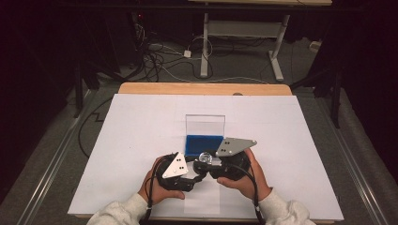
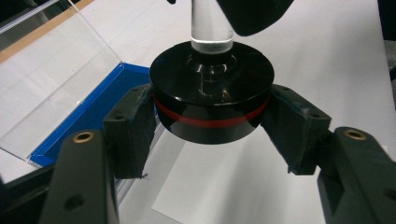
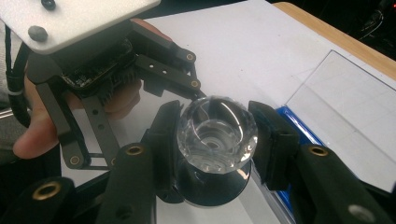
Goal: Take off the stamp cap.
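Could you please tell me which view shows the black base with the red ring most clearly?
The left gripper view: the black base sits between the jaws, red ring plain. The right gripper view shows it under the crystal top; the high view barely.

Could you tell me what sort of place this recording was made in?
Probably a lab or workshop set up for recording: a white-covered table, loose cables across the grey floor, and an adjustable desk frame behind, amid dark surroundings.
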